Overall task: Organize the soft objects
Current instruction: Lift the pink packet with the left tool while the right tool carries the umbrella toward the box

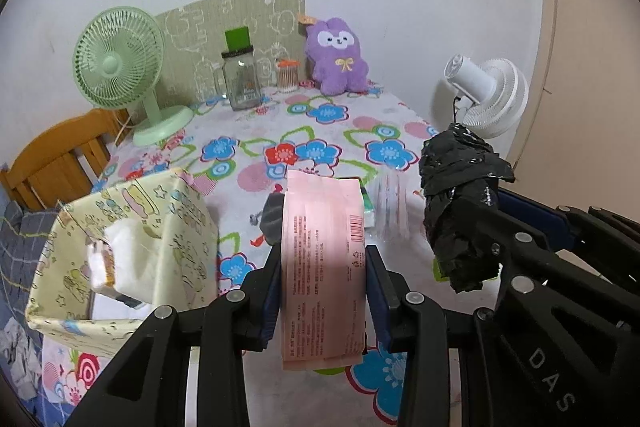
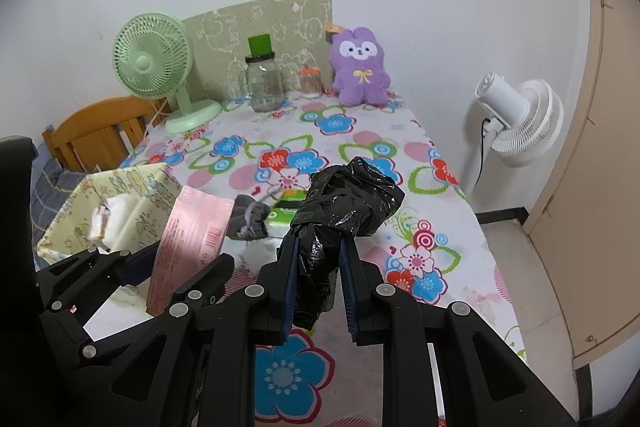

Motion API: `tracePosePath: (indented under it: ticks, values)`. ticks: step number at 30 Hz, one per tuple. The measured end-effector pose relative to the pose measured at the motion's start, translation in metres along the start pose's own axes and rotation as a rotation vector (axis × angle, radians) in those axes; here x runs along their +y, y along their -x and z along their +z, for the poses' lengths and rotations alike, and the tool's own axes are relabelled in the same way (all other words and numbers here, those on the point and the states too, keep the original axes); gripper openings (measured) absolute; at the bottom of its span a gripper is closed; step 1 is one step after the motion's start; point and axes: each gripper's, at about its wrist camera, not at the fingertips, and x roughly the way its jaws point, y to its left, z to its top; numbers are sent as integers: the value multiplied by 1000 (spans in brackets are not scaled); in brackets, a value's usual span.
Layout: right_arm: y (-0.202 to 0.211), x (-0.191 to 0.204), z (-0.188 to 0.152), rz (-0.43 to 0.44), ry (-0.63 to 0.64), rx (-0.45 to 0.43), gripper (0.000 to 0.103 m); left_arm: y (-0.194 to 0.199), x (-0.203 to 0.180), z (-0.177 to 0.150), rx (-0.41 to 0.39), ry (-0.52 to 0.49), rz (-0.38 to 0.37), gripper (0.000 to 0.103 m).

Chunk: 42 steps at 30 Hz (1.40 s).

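A pink packet (image 1: 324,267) is gripped upright between the pads of the left claw (image 1: 324,291), raised above the table (image 1: 280,131) and just right of a pale yellow fabric box (image 1: 188,227); in the right wrist view the same pink packet (image 2: 192,247) is seen tilted beside the box (image 2: 148,187). Inside the box a white soft item (image 1: 132,247) and a small packet are seen. A crumpled black plastic bag (image 2: 340,211) is clamped between the blue pads of the right claw (image 2: 320,291), likewise lifted above the flowered tablecloth (image 2: 360,131); from the left wrist camera the black plastic bag (image 1: 460,195) is seen to the right of the pink packet. On the table beyond the two held things, a grey cloth item (image 2: 250,219), a green-and-white pack (image 2: 284,211) and a clear plastic packet (image 1: 392,211) are laid close together. Farther back, a green desk fan (image 1: 120,67), a glass jar (image 1: 240,79) with a green-topped lid, a small container of cotton swabs (image 1: 287,77) and a purple plush toy (image 1: 338,57) are stood along the wall. A wooden chair (image 1: 56,163) is placed at the left edge of the table, and a white fan (image 2: 516,115) is stood on the floor to the right.
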Motion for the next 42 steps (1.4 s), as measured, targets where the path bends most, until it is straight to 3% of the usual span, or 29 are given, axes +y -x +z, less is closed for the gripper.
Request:
tracePosePath:
  ticks: [21,42]
  values:
    - [31,43,19,42,61,-54,23,41,30,9,-76,-21,31,38]
    - [2,116,36,146,146,-15,23,39,99,7,-58,30,102,39]
